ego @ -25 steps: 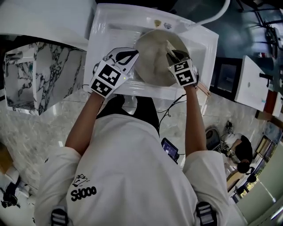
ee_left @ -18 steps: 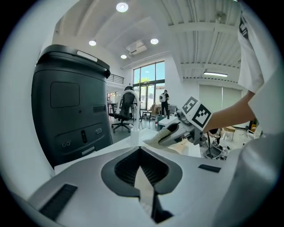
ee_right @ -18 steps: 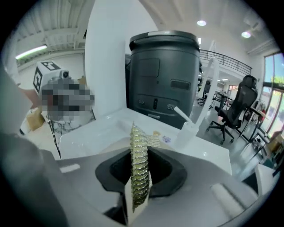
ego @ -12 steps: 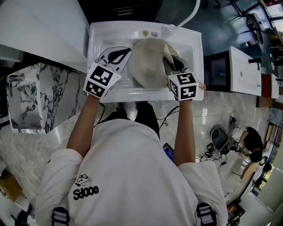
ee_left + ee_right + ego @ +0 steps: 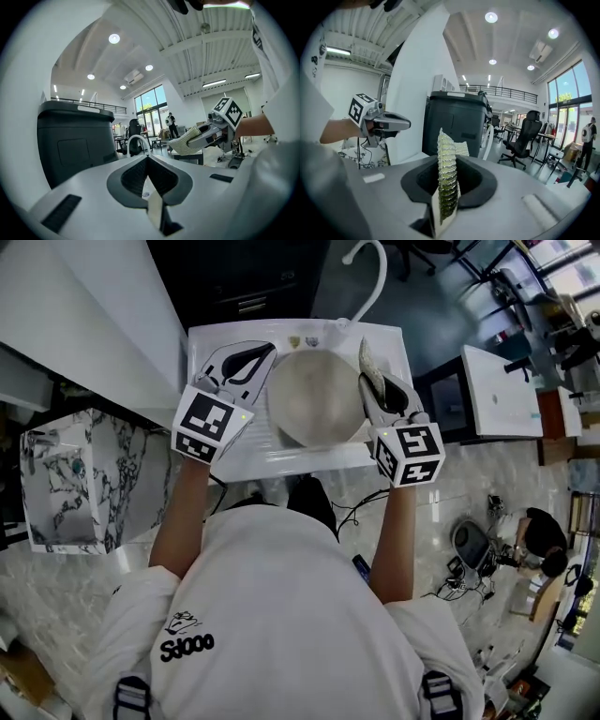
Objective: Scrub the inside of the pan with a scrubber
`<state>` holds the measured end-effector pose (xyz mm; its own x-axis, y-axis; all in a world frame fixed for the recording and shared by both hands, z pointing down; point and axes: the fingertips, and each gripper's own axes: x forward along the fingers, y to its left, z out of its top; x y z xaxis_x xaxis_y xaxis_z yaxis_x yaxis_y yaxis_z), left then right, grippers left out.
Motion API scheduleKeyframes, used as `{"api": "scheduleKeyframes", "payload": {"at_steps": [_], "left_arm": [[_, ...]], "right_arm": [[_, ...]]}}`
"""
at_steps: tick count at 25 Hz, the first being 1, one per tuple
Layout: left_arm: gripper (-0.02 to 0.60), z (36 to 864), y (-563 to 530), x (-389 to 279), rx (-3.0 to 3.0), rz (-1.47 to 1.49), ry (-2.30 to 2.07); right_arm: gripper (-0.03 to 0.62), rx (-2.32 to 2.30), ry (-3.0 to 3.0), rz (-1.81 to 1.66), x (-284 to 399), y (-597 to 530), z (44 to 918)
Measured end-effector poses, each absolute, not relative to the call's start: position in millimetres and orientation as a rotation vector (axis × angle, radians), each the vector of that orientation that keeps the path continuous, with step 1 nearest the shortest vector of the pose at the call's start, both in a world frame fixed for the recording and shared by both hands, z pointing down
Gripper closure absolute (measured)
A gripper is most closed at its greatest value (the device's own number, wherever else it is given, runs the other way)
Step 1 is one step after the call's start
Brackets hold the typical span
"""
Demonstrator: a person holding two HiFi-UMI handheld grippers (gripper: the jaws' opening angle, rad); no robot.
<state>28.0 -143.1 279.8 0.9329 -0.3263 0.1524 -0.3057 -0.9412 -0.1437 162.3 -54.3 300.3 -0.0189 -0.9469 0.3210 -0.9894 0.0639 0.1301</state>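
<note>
A round pale pan (image 5: pixel 314 395) lies in the white sink (image 5: pixel 211 456) in the head view. My right gripper (image 5: pixel 368 371) hovers over the pan's right rim, shut on a yellow-green knitted scrubber (image 5: pixel 366 354). In the right gripper view the scrubber (image 5: pixel 446 173) stands upright, clamped between the jaws, and the gripper (image 5: pixel 446 161) points out into the room. My left gripper (image 5: pixel 265 351) sits just left of the pan, apart from it, shut with nothing visible between its jaws (image 5: pixel 148 159). The left gripper view shows the right gripper with the scrubber (image 5: pixel 187 141) raised. The pan's handle is hidden.
A curved white faucet (image 5: pixel 370 263) rises behind the sink. A white counter (image 5: pixel 84 306) lies to the left and marble floor (image 5: pixel 478 484) in front. A dark bin (image 5: pixel 75 140) stands beyond the sink. A white table (image 5: pixel 497 390) is at the right.
The right gripper has lifted the scrubber out of the pan's inside to its right rim. The left gripper has drawn slightly away from the pan's left edge. The head camera has tilted.
</note>
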Motion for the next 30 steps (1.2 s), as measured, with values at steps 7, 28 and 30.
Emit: {"api": "scheduleKeyframes", "payload": {"at_steps": [7,28,30], "left_arm": [[0.577,242.4,-144.7,19.6,-2.93,-0.182,0.498],[0.577,189.4,-133.2,14.5,-2.881,-0.111,0.418],[0.577,191.9,-134.6,14.9,-2.883,-0.12,0.418]], "right_arm": [[0.517,2.06,-2.074,0.061,167.2,-41.1,240.6],[0.52,2.002,-2.118,-0.064,140.0,-43.6,200.8],[0.52,2.003,-2.116,-0.059,140.0,-44.7,202.7]]}}
